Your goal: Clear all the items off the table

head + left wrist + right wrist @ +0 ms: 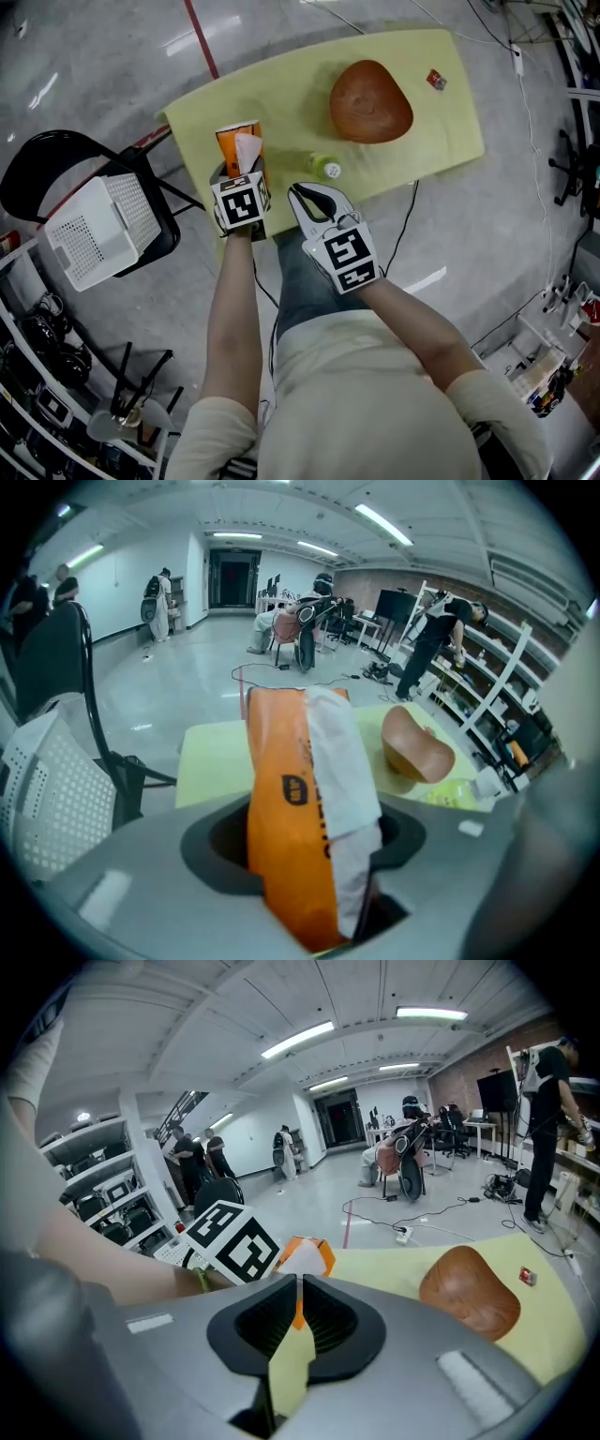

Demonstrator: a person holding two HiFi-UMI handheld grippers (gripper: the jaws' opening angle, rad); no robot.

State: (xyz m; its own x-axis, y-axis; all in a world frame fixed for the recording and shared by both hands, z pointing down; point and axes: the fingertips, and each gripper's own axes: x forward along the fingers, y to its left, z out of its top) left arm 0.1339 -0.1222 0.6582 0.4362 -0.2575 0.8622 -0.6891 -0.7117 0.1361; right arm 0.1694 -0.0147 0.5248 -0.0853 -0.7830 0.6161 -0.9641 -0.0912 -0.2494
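Cream shirt (375,403), blue-grey trousers (305,281)

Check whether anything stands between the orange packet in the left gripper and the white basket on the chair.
Nothing visible does. The left gripper holds the orange packet by the table edge; only floor separates it from the white basket.

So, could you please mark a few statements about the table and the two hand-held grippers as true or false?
1. The left hand-held gripper grips the orange packet. True.
2. The wooden bowl lies in the white basket. False: it rests on the yellow table.
3. The right hand-held gripper holds the small bottle. False: its jaws are together on nothing, and the bottle is on the table.
4. A small red item lies near the table's far corner. True.
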